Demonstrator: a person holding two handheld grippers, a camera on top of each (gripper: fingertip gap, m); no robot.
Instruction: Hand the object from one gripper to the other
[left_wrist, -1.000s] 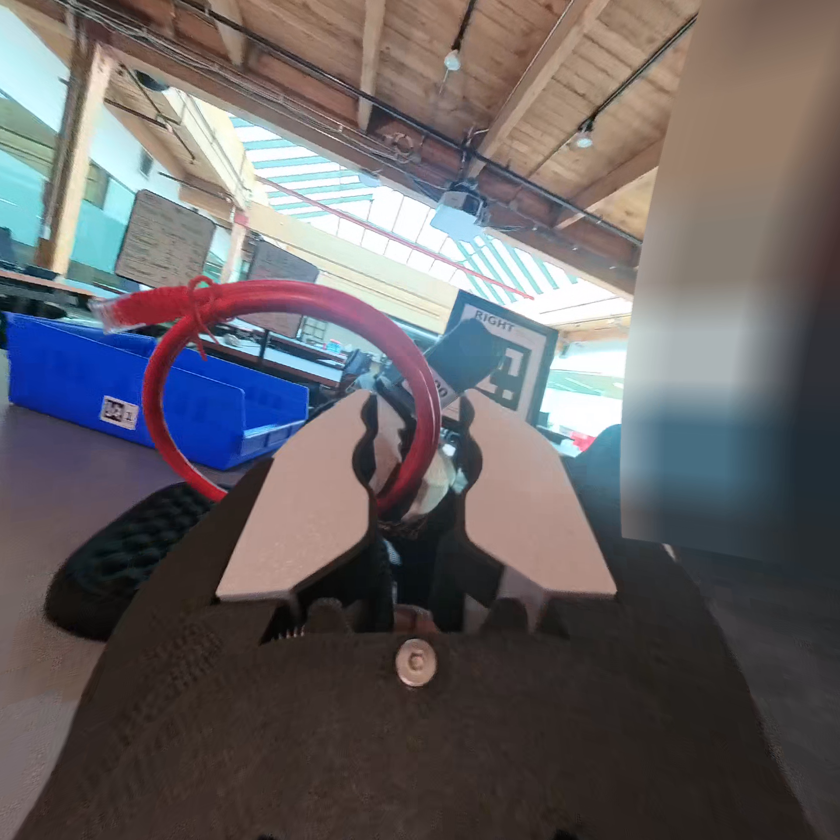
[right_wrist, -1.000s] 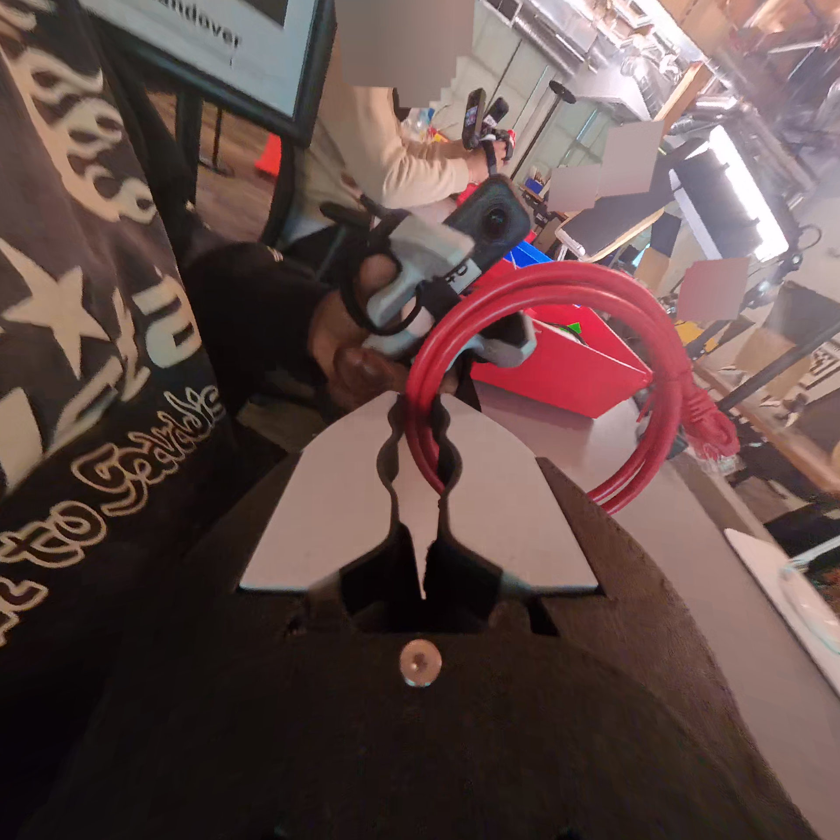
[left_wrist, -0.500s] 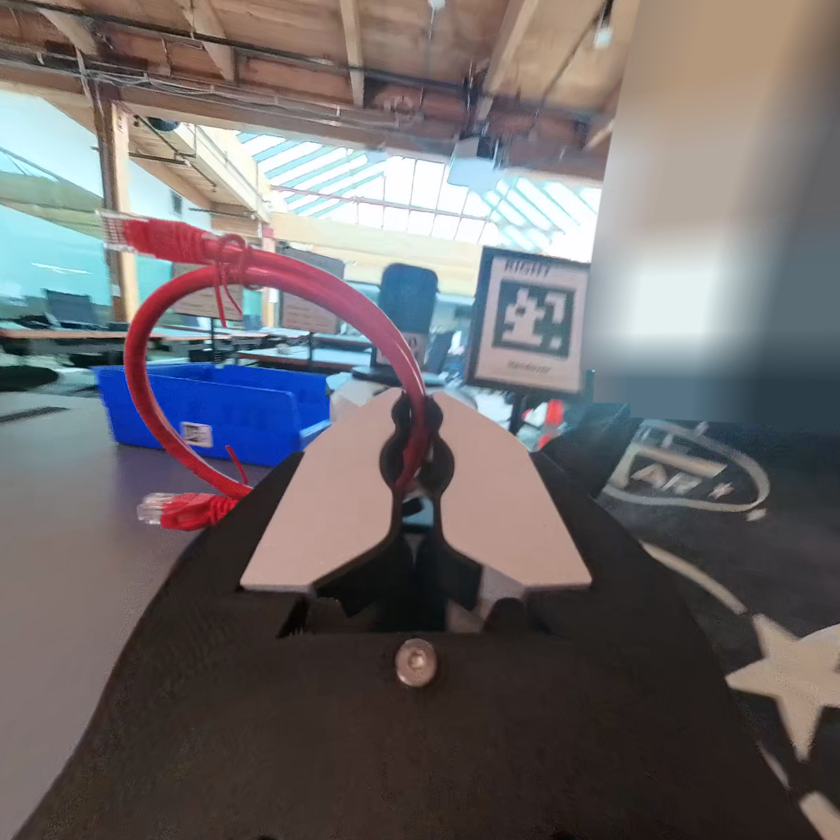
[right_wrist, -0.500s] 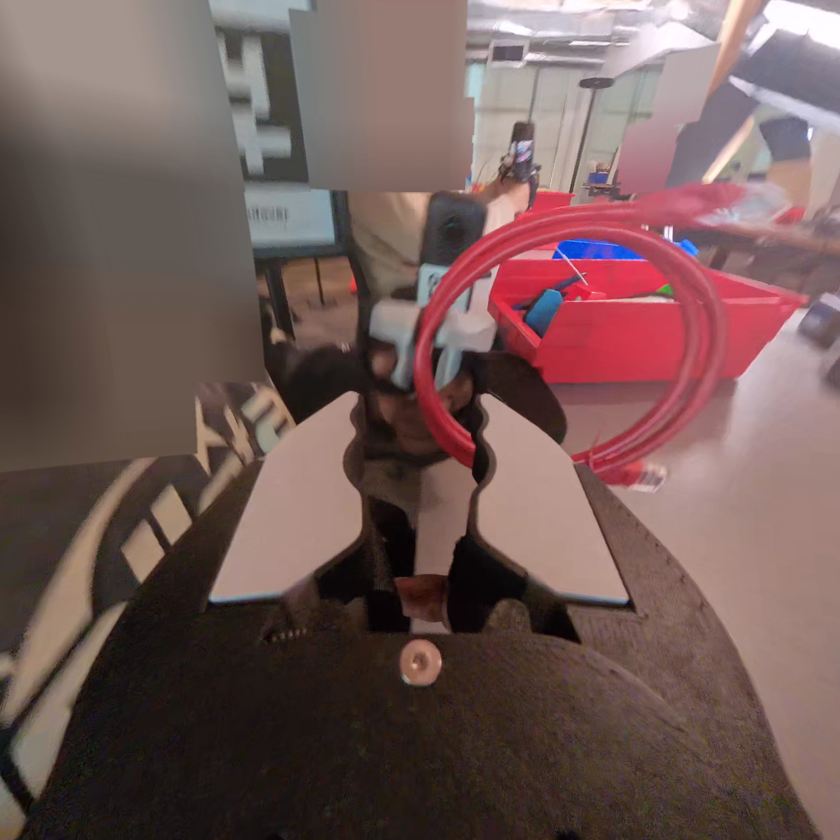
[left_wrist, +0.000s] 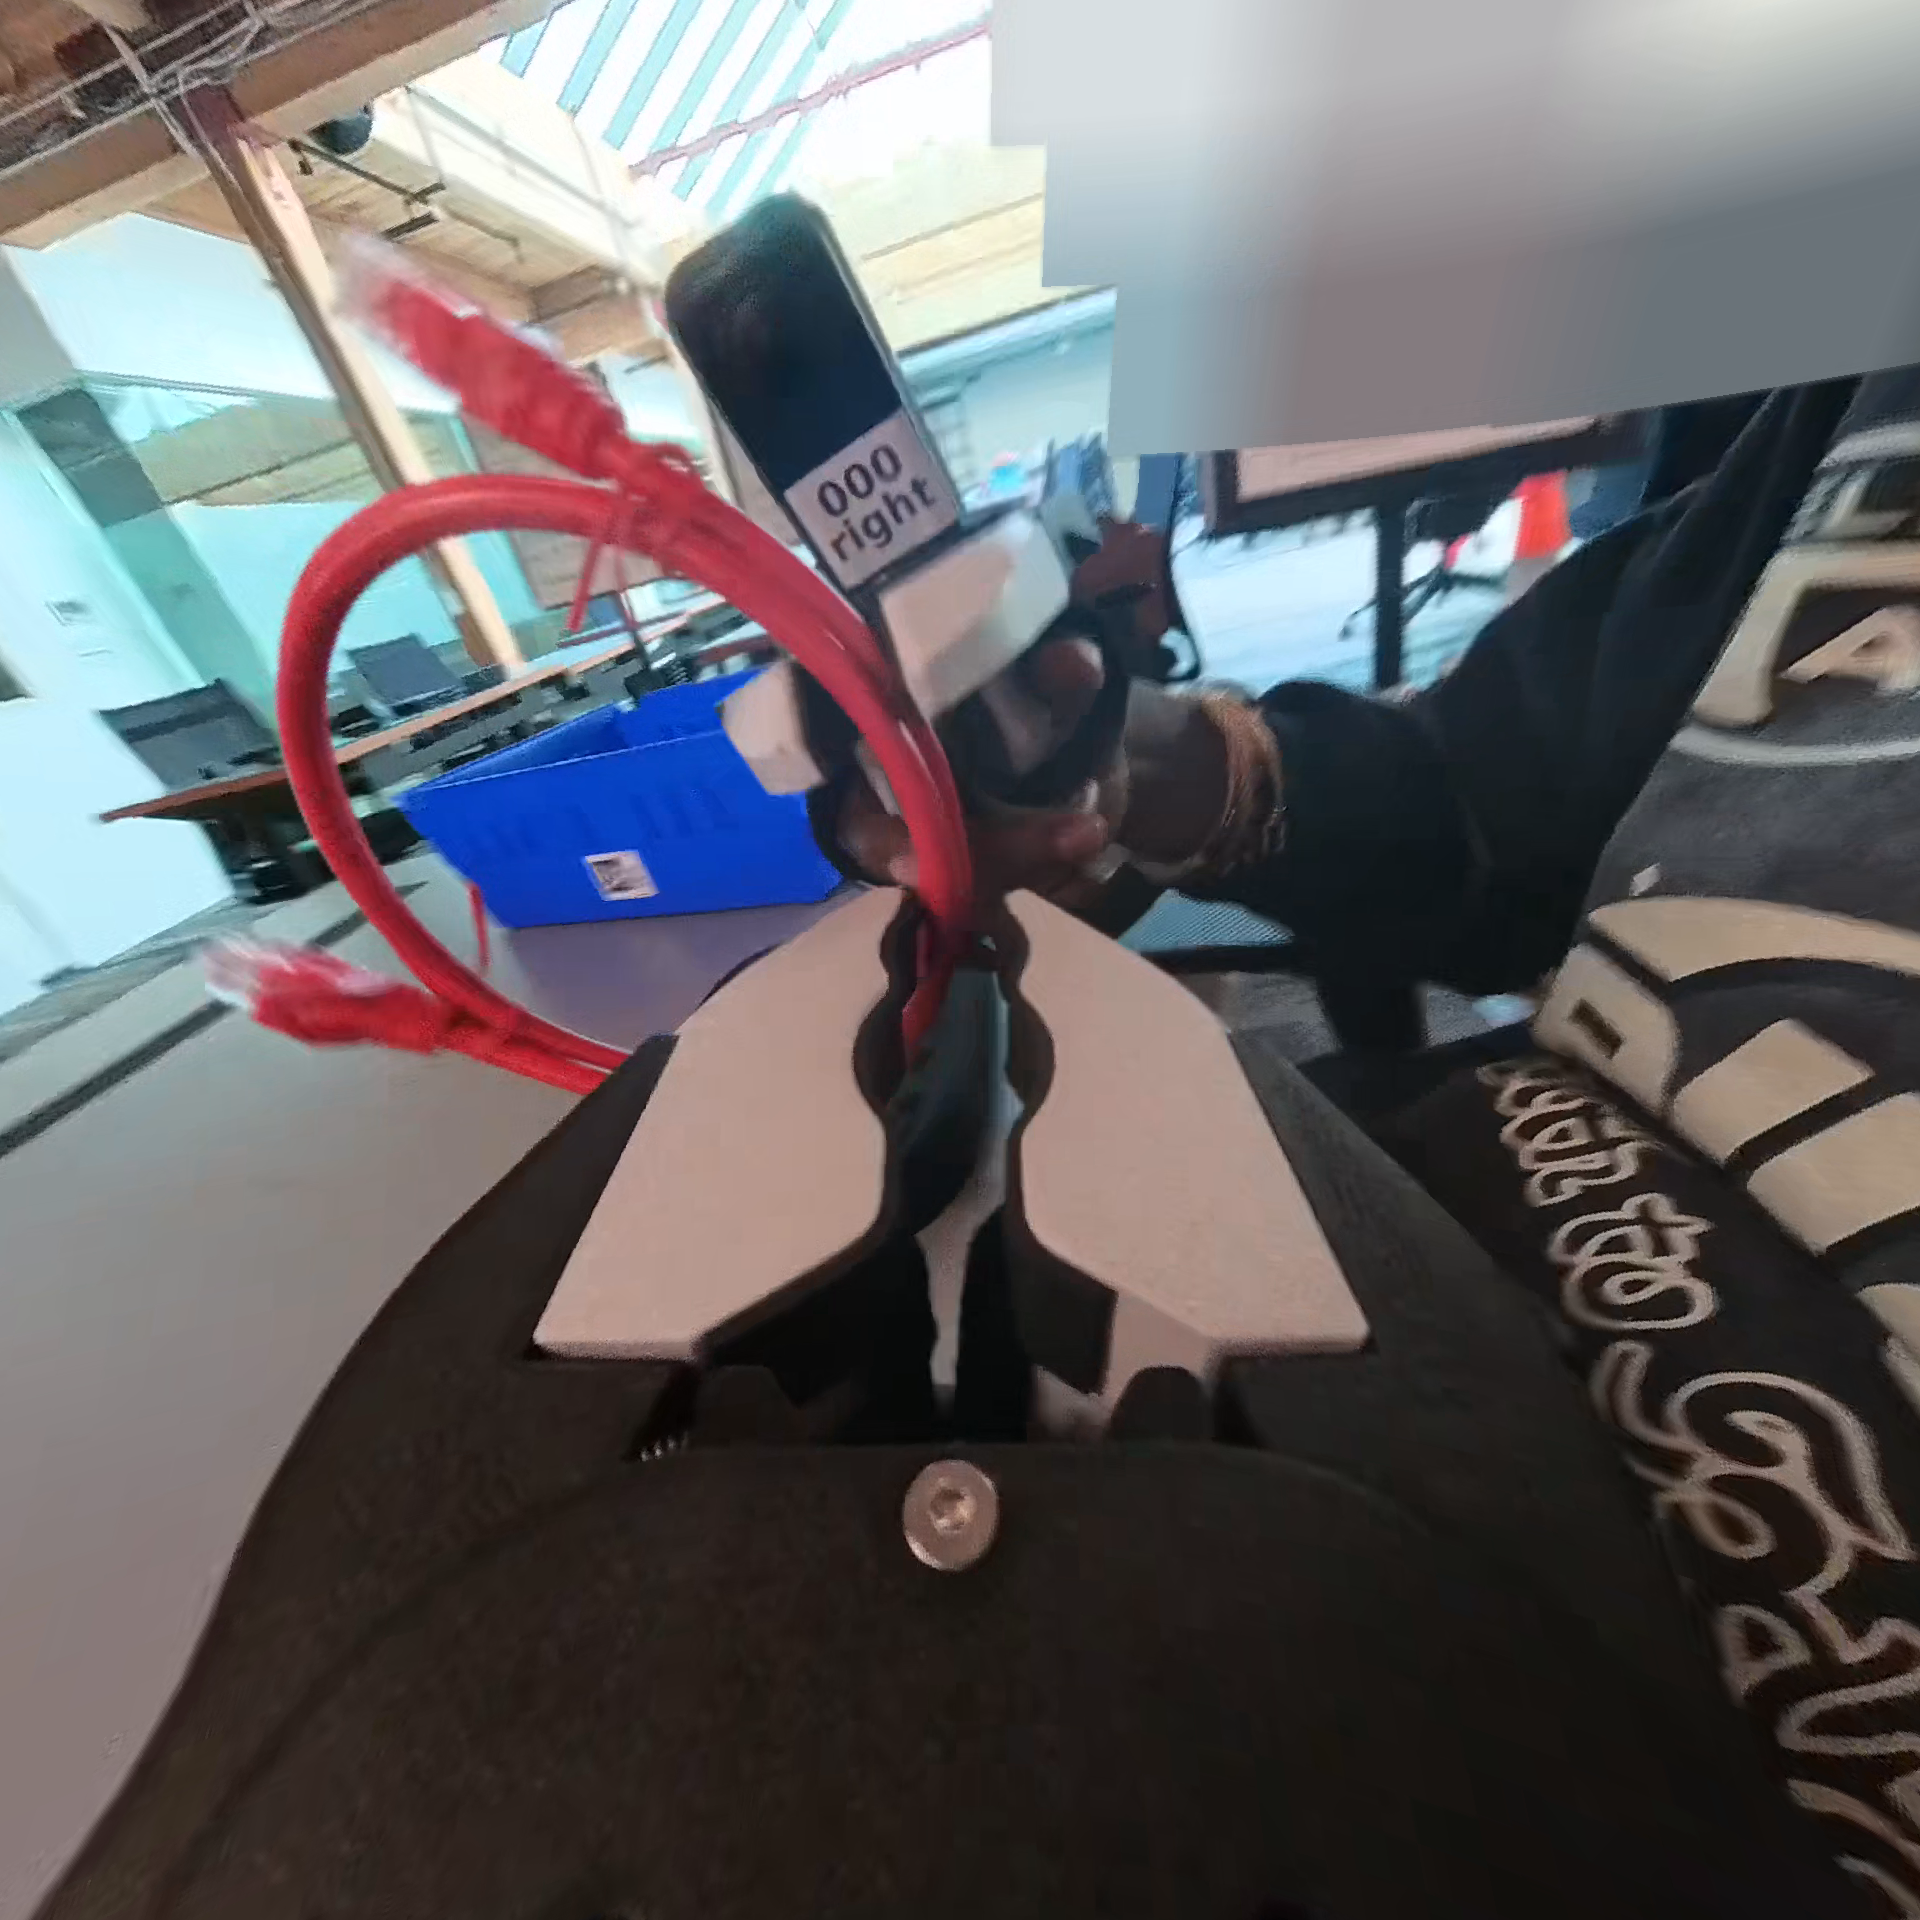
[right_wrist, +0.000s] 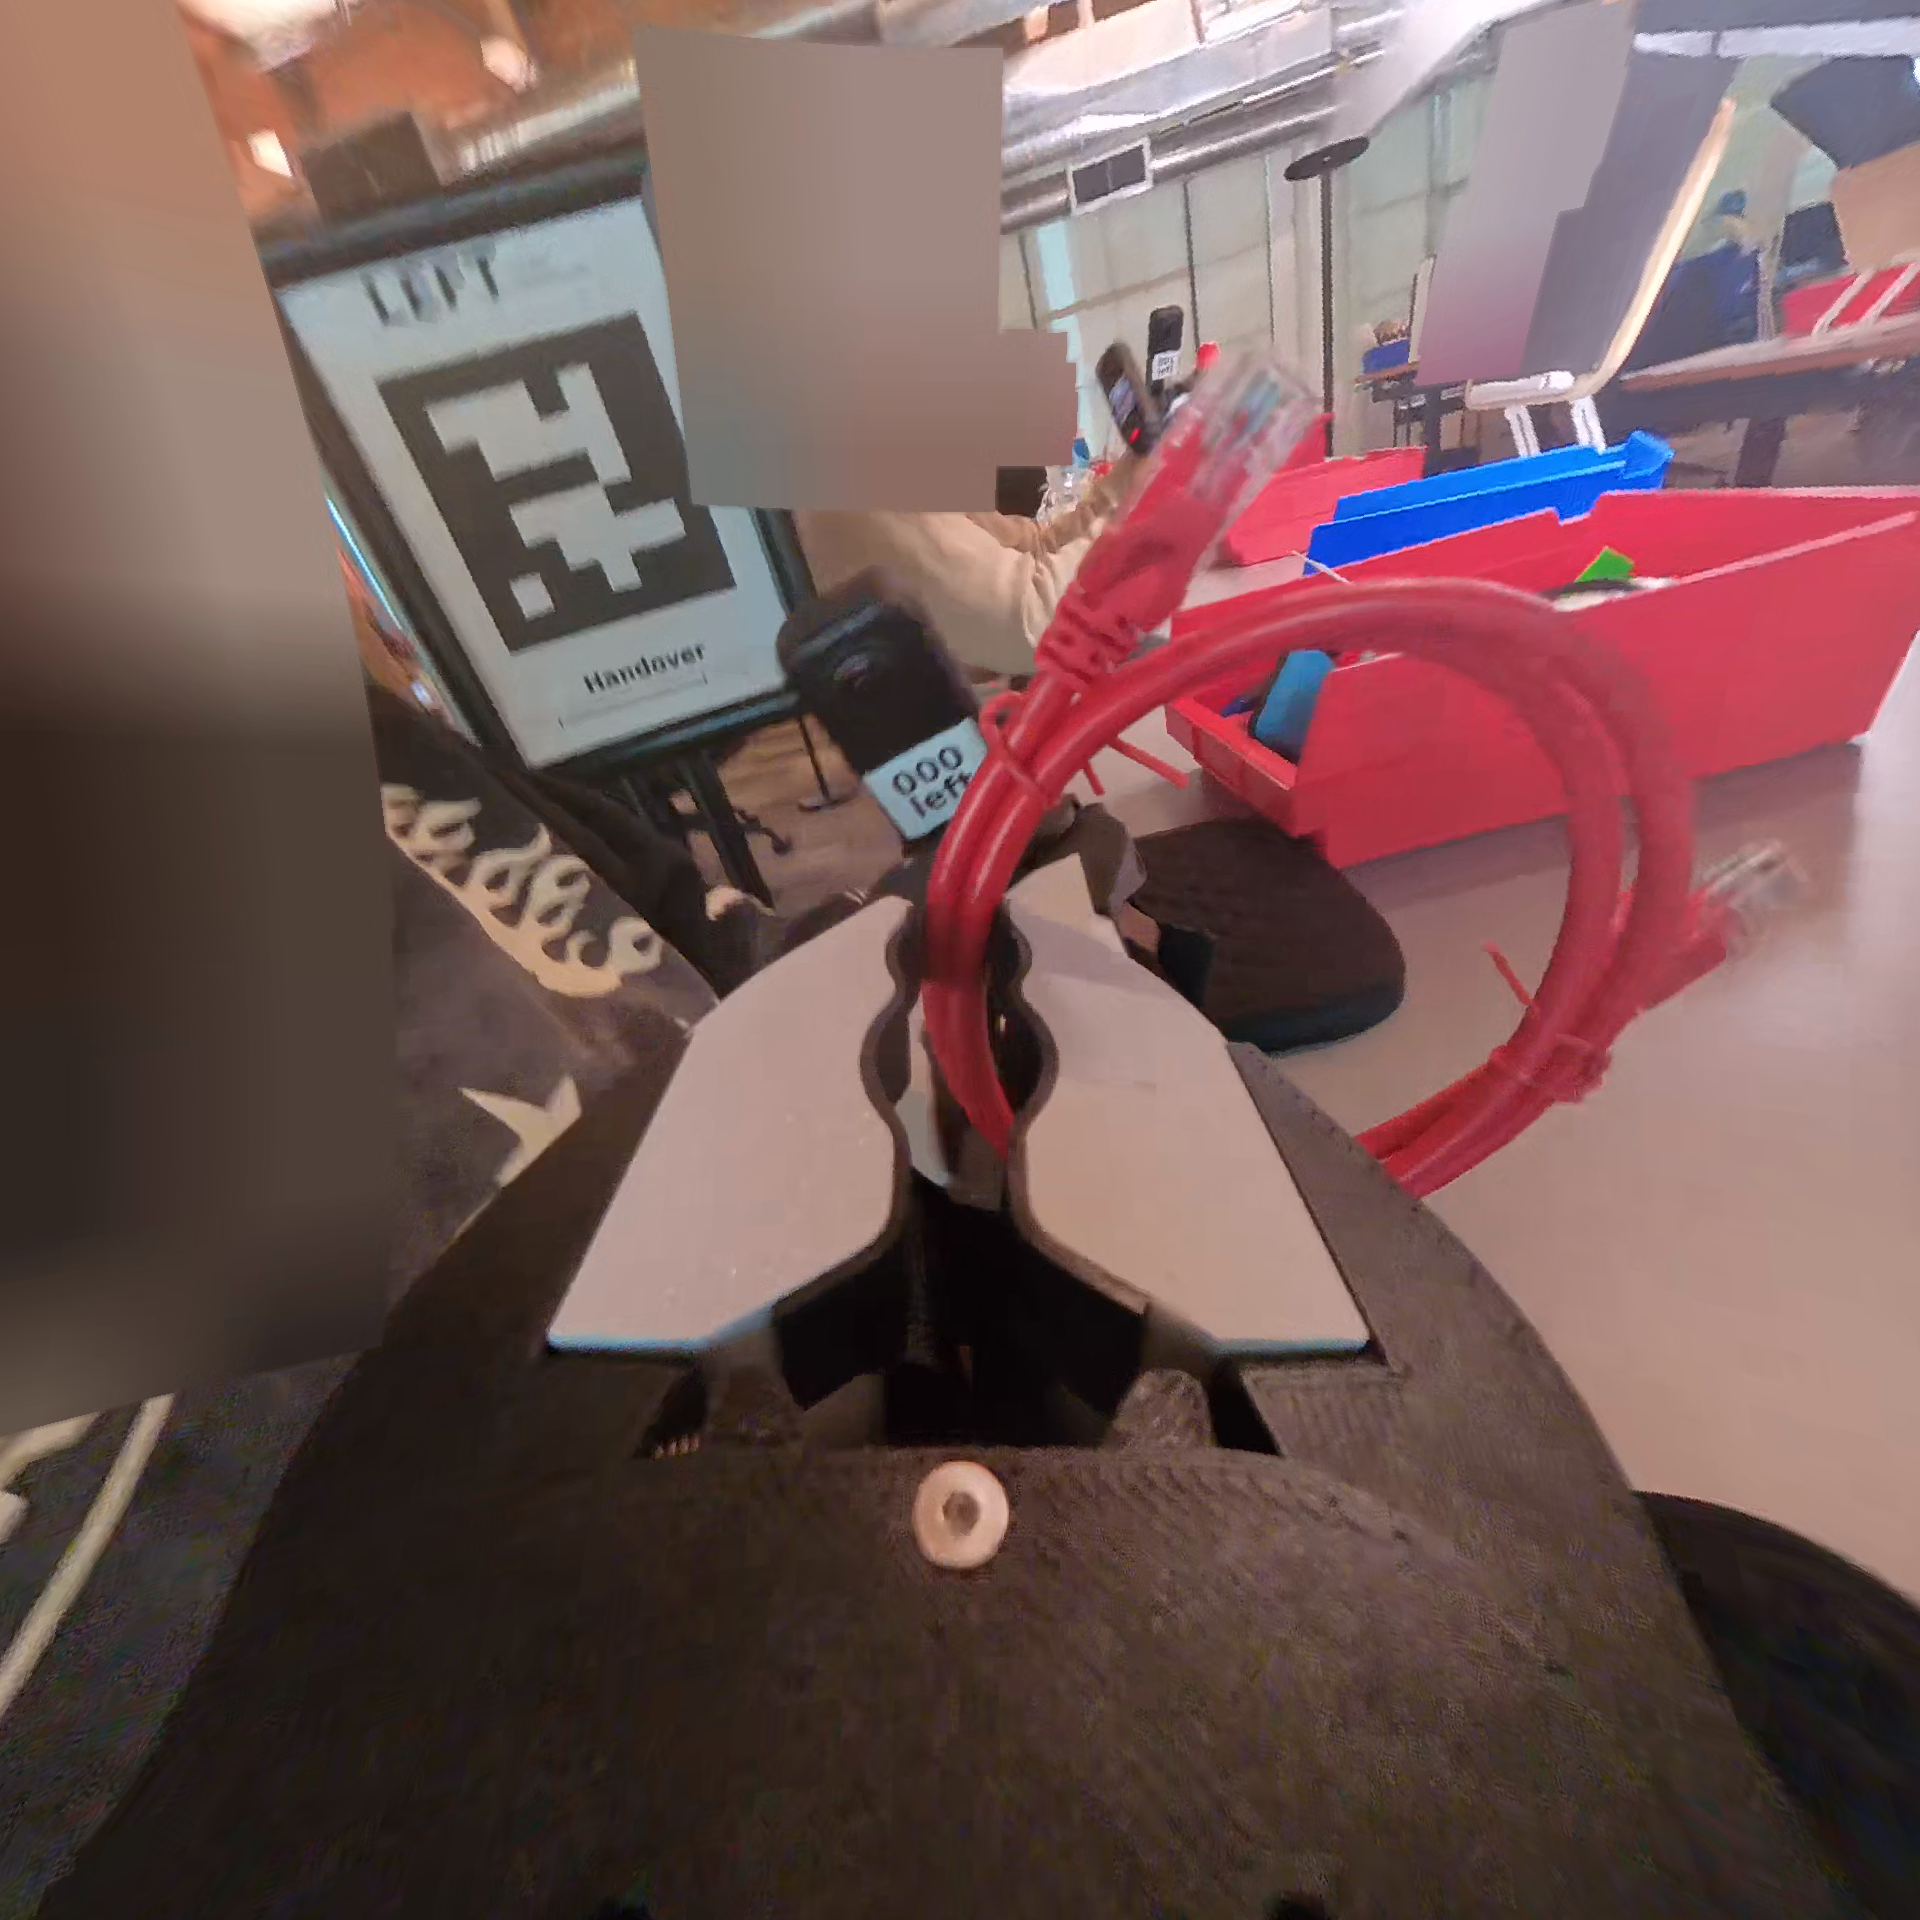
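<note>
**Red cable coil caught between both grippers above the table**

Left of the coiled red cable (left_wrist: 623, 748), bare grey table (left_wrist: 208, 1195) runs out to its far edge; the blue bin (left_wrist: 623, 821) stands behind the coil. The left gripper (left_wrist: 951, 935) has its fingers slightly apart, the coil passing between the tips; whether they press on it I cannot tell. Just beyond the coil a hand (left_wrist: 1049, 748) holds the other tool.

In the right wrist view, the right gripper (right_wrist: 961, 925) is closed onto the red cable (right_wrist: 1299, 862). Right of the coil sits the red bin (right_wrist: 1558, 707) holding small blue and green items, with open tabletop below.
</note>
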